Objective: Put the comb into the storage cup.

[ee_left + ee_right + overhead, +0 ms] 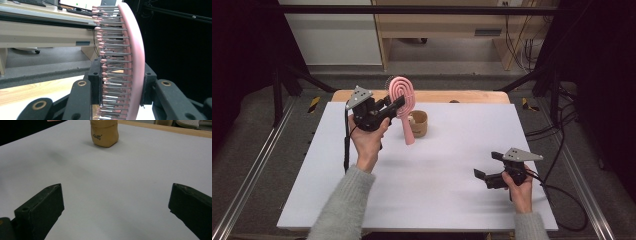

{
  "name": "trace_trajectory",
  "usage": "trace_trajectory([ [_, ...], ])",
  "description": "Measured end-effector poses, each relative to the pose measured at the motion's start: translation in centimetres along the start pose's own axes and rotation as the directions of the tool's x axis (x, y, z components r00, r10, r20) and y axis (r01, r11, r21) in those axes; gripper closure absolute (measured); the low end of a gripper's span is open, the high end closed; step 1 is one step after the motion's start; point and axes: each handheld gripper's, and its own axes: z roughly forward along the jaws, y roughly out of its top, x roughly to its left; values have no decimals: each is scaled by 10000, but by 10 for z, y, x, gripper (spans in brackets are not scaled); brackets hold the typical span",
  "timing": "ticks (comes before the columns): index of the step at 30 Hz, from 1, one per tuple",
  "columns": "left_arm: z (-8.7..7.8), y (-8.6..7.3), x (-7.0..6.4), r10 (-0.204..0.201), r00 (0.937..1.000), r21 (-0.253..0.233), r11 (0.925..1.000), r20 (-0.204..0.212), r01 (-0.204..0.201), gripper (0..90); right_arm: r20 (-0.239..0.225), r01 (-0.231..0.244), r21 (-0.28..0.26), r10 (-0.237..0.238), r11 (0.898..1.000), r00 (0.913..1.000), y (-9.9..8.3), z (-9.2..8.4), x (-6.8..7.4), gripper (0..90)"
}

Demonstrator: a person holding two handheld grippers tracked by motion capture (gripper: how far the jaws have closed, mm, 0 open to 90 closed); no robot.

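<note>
A pink hairbrush (403, 102) with a round looped head is held up above the white table (437, 175), handle pointing down. My left gripper (396, 104) is shut on the brush head. In the left gripper view the jaws clamp the pink brush (130, 65) from both sides, its metal bristles facing left. A small tan pouch (418, 123) stands on the table just right of the brush handle. My right gripper (488, 166) rests low near the table's front right, open, nothing between its jaws. The tan pouch (104, 133) stands far ahead in the right gripper view.
A wooden strip (462, 96) runs along the table's far edge. Black frame posts (279, 85) stand at both back corners, and cables (562, 195) trail off the right side. A wooden shelf unit (437, 30) stands behind the table.
</note>
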Motion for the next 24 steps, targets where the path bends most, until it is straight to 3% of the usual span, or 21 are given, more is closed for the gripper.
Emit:
trace_trajectory([
  [24, 29, 15, -3, -15, 10000, -220, 9998, -83, 14, 629, -57, -73, -24, 73, 10000, 10000, 0, -1, 0, 4],
])
